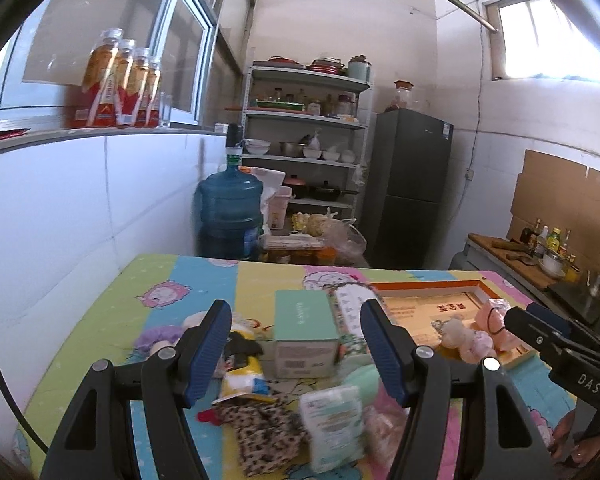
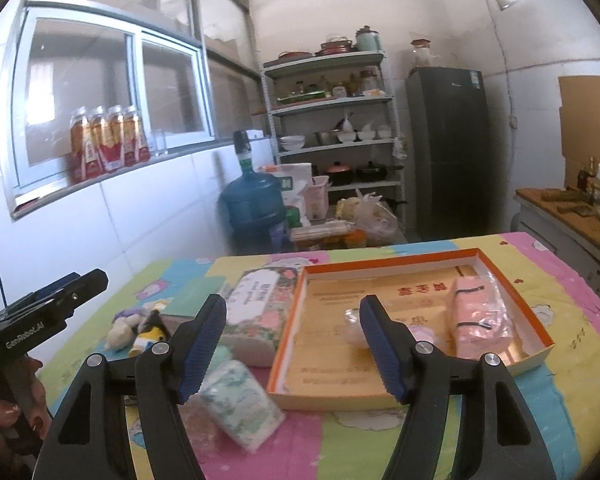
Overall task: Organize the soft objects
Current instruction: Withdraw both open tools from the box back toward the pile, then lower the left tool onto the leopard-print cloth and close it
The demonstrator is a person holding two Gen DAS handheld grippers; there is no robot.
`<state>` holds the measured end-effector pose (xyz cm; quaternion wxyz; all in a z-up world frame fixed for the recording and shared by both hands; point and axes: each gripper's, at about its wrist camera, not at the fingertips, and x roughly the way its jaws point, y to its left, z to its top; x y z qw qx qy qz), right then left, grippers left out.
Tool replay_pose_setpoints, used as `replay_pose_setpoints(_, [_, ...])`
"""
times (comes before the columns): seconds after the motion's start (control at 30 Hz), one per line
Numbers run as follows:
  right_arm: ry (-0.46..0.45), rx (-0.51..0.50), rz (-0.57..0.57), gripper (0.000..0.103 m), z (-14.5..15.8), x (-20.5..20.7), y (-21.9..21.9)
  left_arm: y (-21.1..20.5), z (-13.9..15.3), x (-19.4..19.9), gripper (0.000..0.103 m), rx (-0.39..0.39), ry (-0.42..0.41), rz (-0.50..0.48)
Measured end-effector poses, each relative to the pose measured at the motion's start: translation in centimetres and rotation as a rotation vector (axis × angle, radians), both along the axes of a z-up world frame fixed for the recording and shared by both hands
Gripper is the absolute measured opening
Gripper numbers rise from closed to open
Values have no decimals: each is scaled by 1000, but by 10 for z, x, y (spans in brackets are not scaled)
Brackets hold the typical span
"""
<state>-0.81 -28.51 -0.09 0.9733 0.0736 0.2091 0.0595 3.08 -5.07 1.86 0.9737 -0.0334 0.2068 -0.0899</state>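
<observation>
- The left gripper [image 1: 294, 354] hangs with its blue-padded jaws apart and empty above the soft clutter on the cartoon-print worktop [image 1: 172, 280].
- The right gripper [image 2: 294, 348] is likewise spread wide, holding nothing.
- A shallow orange-rimmed cardboard box [image 2: 500, 280] holds a pink wrapped pack [image 2: 480, 316].
- A white floral tissue packet [image 2: 242, 404] lies just left of the box.

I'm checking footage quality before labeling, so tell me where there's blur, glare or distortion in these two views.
Left wrist view: the upper-right window is blown out, and the tissue pack near the left gripper is smeared. Right wrist view: the tissue pack is soft, and the pink item in the orange-rimmed box shows glare. Both views bend straight lines and darken at the corners.
</observation>
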Motion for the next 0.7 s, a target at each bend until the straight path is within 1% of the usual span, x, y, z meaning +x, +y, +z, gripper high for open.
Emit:
replay_pose_setpoints(0.1, [-4, -5, 13, 71, 0, -3, 12, 9, -2, -4, 67, 11, -3, 16])
replay_pose_setpoints(0.23, [-8, -16, 35, 74, 1, -5, 29, 25, -4, -8, 67, 8, 3, 33])
replay_pose_setpoints(0.7, [9, -37, 98, 74, -7, -5, 82, 69, -15, -17, 67, 15, 10, 79])
